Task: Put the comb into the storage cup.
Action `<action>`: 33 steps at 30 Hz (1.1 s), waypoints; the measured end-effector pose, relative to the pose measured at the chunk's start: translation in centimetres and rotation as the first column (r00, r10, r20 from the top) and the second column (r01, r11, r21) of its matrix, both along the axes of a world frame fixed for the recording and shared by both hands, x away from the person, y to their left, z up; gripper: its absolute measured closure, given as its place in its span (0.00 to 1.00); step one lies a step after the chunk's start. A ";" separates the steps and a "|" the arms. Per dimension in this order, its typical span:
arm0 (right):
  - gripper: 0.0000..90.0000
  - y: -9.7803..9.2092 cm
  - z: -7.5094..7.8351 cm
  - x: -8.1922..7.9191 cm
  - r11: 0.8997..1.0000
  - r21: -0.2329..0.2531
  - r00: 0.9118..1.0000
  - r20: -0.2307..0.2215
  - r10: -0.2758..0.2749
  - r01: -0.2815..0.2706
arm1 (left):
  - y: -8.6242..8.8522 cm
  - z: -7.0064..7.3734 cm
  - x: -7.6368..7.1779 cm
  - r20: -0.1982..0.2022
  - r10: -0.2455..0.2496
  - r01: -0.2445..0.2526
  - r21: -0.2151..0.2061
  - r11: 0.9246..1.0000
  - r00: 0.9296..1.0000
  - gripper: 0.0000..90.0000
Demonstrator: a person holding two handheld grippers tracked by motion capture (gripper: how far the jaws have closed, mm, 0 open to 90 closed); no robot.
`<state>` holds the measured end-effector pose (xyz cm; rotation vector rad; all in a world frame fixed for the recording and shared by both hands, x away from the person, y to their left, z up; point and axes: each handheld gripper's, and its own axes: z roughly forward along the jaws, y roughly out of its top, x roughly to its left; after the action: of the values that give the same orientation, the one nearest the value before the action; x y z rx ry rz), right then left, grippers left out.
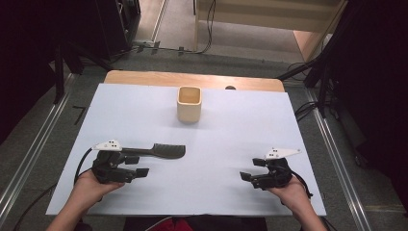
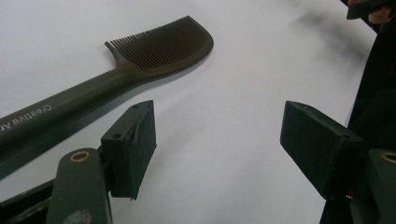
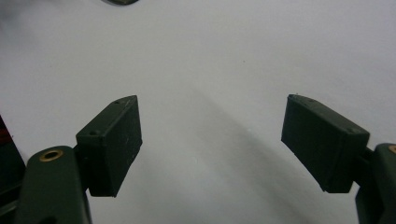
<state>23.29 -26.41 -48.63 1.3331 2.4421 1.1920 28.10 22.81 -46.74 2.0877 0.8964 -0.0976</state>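
A dark long-handled comb [image 1: 161, 150] lies flat on the white sheet [image 1: 216, 139], its teeth end toward the middle. In the left gripper view the comb [image 2: 154, 51] runs past the outside of the left jaw, not between the jaws. My left gripper [image 1: 138, 166] rests at the near left, just on the near side of the comb's handle, open and empty [image 2: 217, 140]. At the near right sits my right gripper [image 1: 252, 169], also open, with bare sheet between its jaws [image 3: 212, 140]. A cream square cup [image 1: 188, 103] stands upright at the far middle.
The white sheet covers a wooden table whose far edge [image 1: 192, 78] shows behind the cup. Metal rails [image 1: 33, 149] run along the floor on both sides, and cables lie at the back. The other hand's gripper [image 2: 369, 7] shows far off in the left gripper view.
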 end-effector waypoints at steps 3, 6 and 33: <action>0.21 0.0 -0.1 0.1 1.000 0.002 1.000 -0.008 0.002 -0.002 | 0.0 -0.1 0.1 -0.008 -0.002 0.003 0.016 1.000 1.000 0.31; 0.21 0.0 -0.2 0.5 1.000 -0.003 0.999 -0.026 0.019 -0.019 | 0.0 -0.1 0.1 -0.004 0.001 -0.001 0.030 1.000 1.000 0.31; 0.21 0.2 -0.2 0.3 0.998 -0.034 0.998 -0.016 0.058 -0.058 | -0.8 -0.1 -0.3 0.027 -0.057 0.054 0.120 0.991 0.998 0.31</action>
<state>23.58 -26.24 -48.88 1.2746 2.5160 1.1507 27.76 21.97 -46.88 2.2193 0.8436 -0.0420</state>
